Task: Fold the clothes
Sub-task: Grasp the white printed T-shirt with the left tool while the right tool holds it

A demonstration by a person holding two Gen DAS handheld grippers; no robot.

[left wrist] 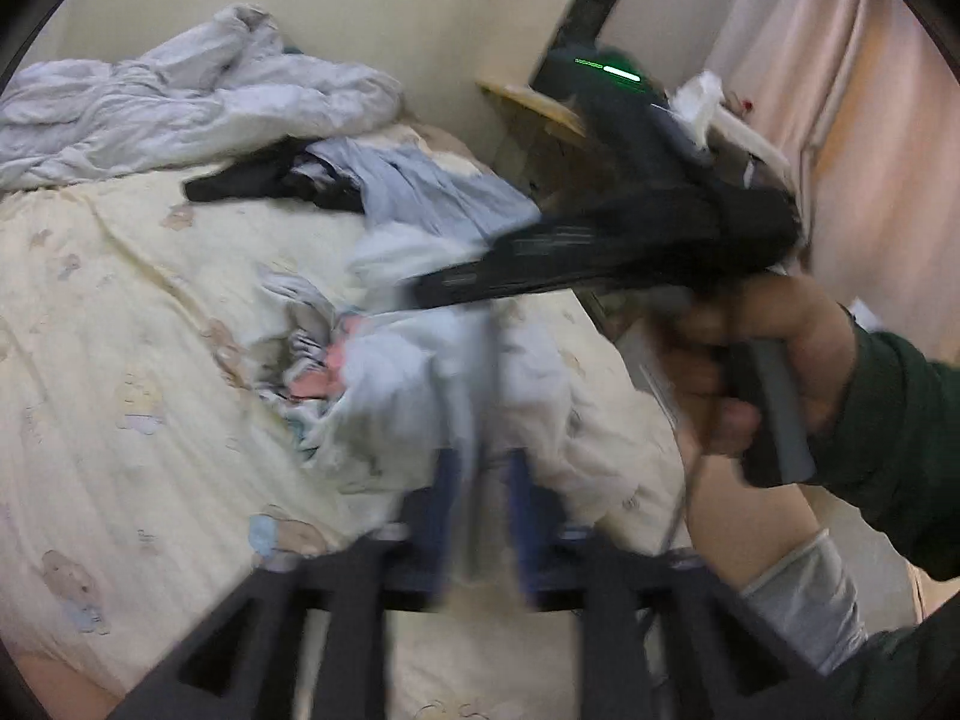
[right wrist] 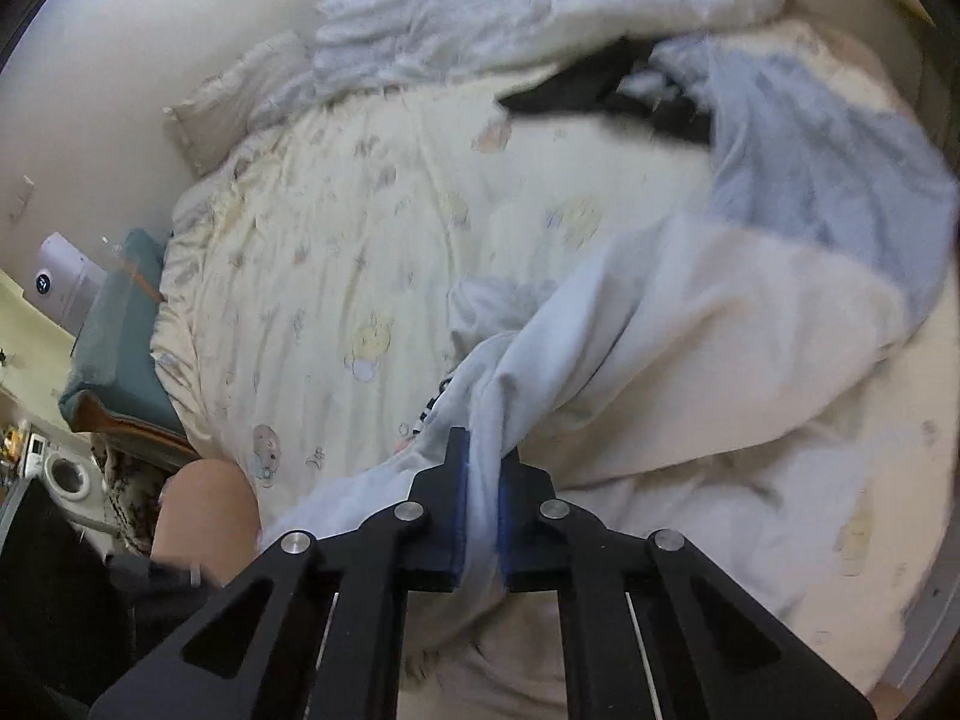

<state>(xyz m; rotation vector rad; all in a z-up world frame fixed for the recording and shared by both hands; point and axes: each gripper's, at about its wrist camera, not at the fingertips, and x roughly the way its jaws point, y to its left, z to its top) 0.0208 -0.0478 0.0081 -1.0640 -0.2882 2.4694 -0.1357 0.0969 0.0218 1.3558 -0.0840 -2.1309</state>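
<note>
Cream bedsheet with small cartoon prints lay under a heap of clothes.

On it, a pale blue-white garment stretched as a long twisted band from the right gripper up and rightward toward a blue shirt and a black garment; its cloth looked soft, creased and bunched. The right gripper's fingers were clenched on its edge. The left gripper, blurred, had parted fingers with the same pale cloth hanging between them; whether they pressed it I cannot tell. A rumpled grey quilt lay by the wall.
</note>
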